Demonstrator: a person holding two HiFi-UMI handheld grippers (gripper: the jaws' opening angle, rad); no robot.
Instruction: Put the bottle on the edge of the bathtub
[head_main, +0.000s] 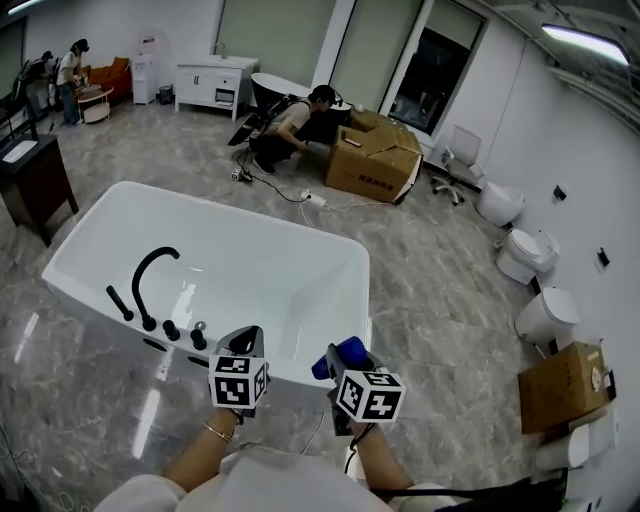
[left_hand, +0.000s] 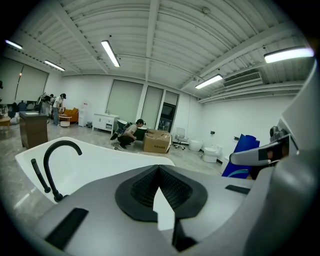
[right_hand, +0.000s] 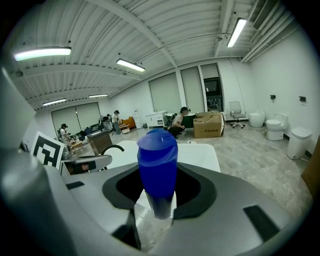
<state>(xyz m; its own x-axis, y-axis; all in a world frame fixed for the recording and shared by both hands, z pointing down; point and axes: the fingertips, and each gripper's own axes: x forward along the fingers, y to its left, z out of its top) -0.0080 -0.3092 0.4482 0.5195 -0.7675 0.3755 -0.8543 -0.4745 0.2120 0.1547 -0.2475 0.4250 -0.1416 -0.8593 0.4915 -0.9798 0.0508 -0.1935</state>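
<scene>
The step in hand is, by my reading, the carry: the bottle is gripped and not yet on the bathtub (head_main: 215, 207).

At the bathtub's left end stands a black faucet (head_main: 150, 275) with small black knobs beside it on the near rim. Just right of those knobs, at the near rim, the left hand-held gripper (left_hand: 159, 170) has its jaws together with nothing between them, and I judge that it has no part in this step.

Further right, near the bathtub's near right corner, the right hand-held gripper (right_hand: 159, 192) is clamped on the blue bottle (right_hand: 157, 165). The jaws hold its lower body and the rounded cap end stands clear above them. In the head view the bottle (head_main: 338, 357) sits just at the outer side of that corner, touching nothing but the jaws.

The next move calls for bringing the bottle forward over the flat top of the rim, to the right of the knobs. It should come down upright until its base rests fully on that strip, and only then should the jaws part. The rim looks narrow, so an off-centre base could tip the bottle into the bathtub.
</scene>
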